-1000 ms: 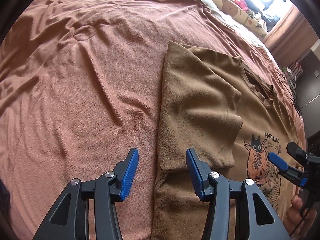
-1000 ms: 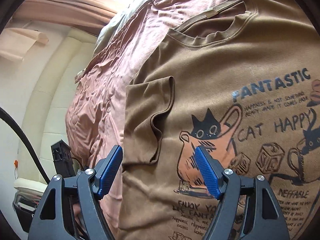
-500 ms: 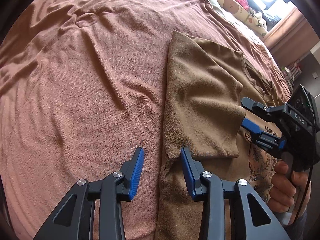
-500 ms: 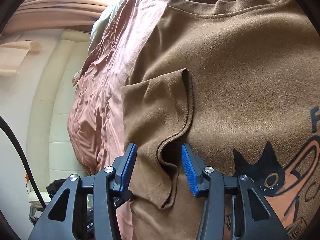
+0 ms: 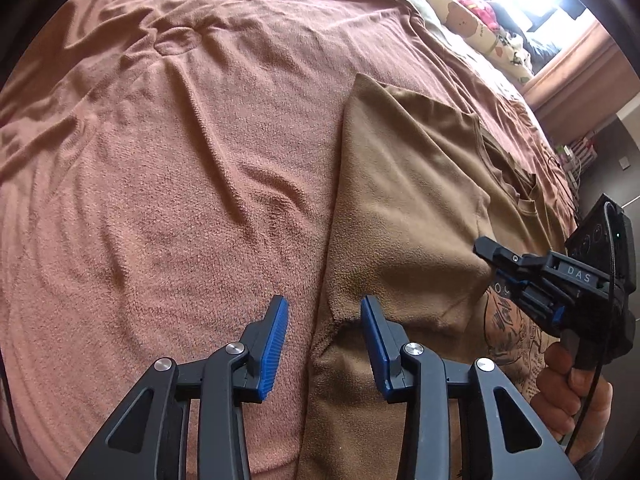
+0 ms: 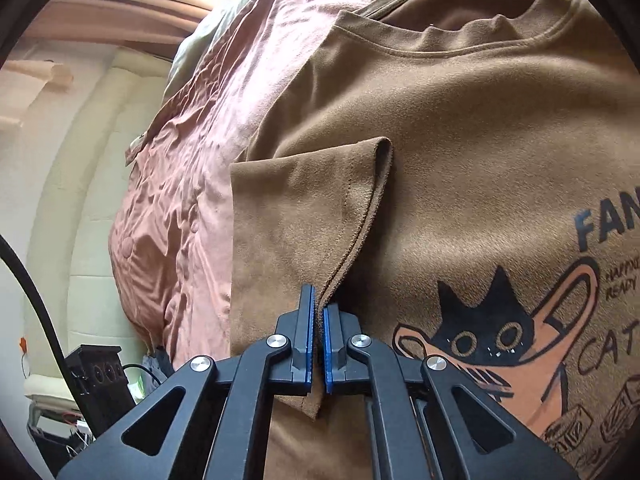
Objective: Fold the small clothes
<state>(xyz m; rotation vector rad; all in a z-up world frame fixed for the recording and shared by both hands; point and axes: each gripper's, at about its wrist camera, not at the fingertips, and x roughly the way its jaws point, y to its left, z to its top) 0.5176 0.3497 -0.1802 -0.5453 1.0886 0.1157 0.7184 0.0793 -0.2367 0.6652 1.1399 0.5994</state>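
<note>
A brown T-shirt (image 6: 460, 168) with a cat print lies flat, print side up, on a pink bedspread (image 5: 168, 168). One short sleeve (image 6: 304, 216) is already folded inward over the chest.

In the right wrist view, the right gripper (image 6: 318, 344) sits at 6 o'clock. Its blue pads have just been closing and now pinch the sleeve's hemmed edge, with only a thin strip of cloth between them.

In the left wrist view, the left gripper (image 5: 324, 344) is also at 6 o'clock, partly open. The shirt's folded side edge runs up between its fingers, near the armpit notch, but the pads do not press on it. The right gripper appears here at 3 o'clock, held by a hand (image 5: 572, 392).

What could go wrong, as a judgement: the right grip is shallow (only the hem is caught), so a quick pull may let the soft cloth slip free. Lifting with one side ungripped could drag the shirt askew and undo the sleeve fold. If the left pads close too low, they may catch the bedspread too.
</note>
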